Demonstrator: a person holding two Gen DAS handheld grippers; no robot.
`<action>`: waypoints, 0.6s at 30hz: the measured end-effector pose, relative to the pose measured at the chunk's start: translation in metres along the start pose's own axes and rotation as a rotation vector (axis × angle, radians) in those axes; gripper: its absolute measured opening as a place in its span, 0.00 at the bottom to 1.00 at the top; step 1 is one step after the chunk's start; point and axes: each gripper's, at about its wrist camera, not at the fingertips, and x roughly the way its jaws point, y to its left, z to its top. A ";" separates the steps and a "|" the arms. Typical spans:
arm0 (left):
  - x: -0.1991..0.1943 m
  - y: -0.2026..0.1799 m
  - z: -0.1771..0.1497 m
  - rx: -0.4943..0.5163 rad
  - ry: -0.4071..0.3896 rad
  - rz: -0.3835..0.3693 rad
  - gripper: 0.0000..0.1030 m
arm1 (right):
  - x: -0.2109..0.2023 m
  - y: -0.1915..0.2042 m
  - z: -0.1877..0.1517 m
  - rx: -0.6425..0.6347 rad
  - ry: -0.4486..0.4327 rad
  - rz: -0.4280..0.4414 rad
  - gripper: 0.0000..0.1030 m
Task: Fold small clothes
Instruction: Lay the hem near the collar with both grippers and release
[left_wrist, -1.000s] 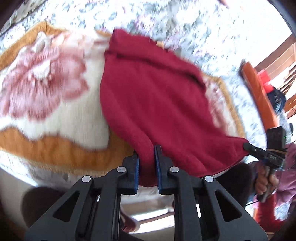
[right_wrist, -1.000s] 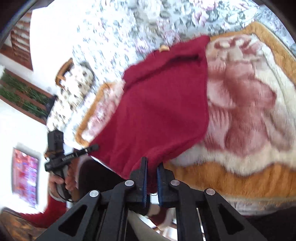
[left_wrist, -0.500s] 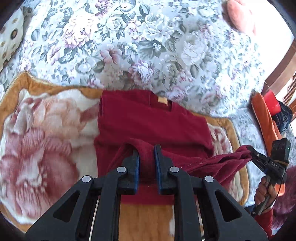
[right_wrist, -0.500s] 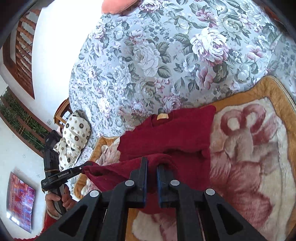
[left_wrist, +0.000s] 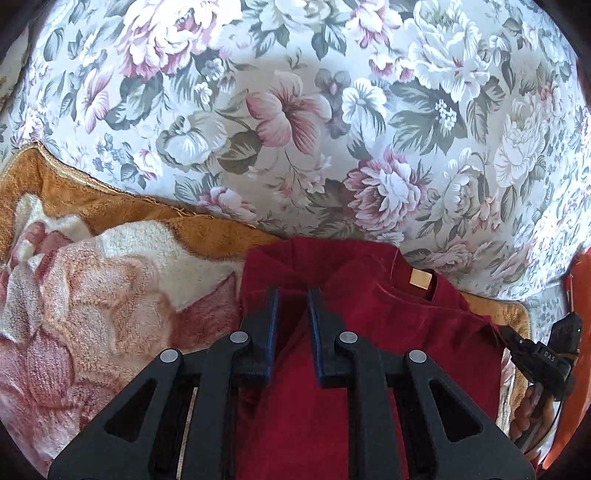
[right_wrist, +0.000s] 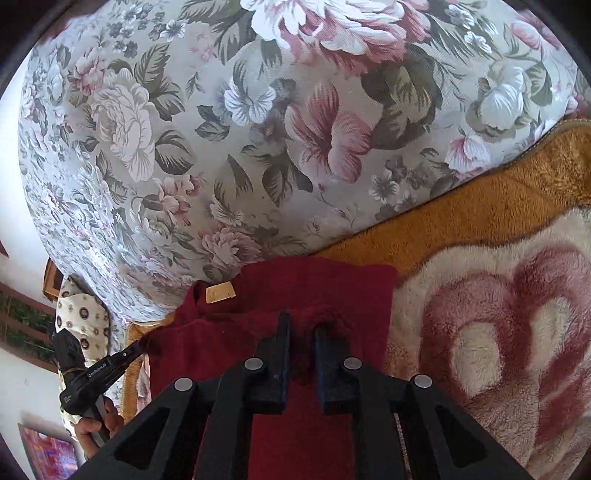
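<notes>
Left tongs (left_wrist: 292, 291): nearly together, clamped on a raised fold of the dark red fleece top (left_wrist: 406, 332). Cloth fills the narrow gap between the pads. The tips sit over the top's left shoulder area.

Right tongs (right_wrist: 301, 321): jaws have just been easing apart, but the gap is narrow. A hump of the same red cloth sits between the pads and they look pressed on it. In the left wrist view these tongs show far right, tip at the top's right edge, with a hand (left_wrist: 528, 417) on the handle.

The top lies flat under and ahead of both tongs, lower part doubled up over the chest. The neckline is beyond the tips, and its small tan neck label (left_wrist: 422, 278) sits ahead-right of the left tongs and ahead-left of the right tongs.

Surface, left to right from the left tongs:
- A plush blanket with an orange border and a pink-and-cream flower (left_wrist: 110, 295) lies to the left and under the top.
- A grey bedspread printed with pink and white flowers (left_wrist: 295, 110) lies past the tips, across the whole far side.
- An orange item (left_wrist: 580, 288) is at the far right edge; can't tell what it is.

Room, from the right tongs: a cream cushion with dark rings (right_wrist: 77, 314) is far left behind the left tongs. A white wall and a blurred red-blue picture (right_wrist: 48, 454) are below it.
</notes>
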 end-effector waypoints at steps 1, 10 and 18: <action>-0.007 0.001 0.000 0.007 -0.018 0.000 0.13 | -0.010 0.000 -0.001 -0.004 -0.015 0.013 0.13; -0.025 -0.033 -0.025 0.157 -0.039 -0.007 0.25 | -0.041 0.042 -0.012 -0.165 -0.079 0.017 0.13; 0.015 -0.038 -0.021 0.139 0.016 -0.018 0.48 | -0.026 0.029 0.035 -0.048 -0.081 0.033 0.32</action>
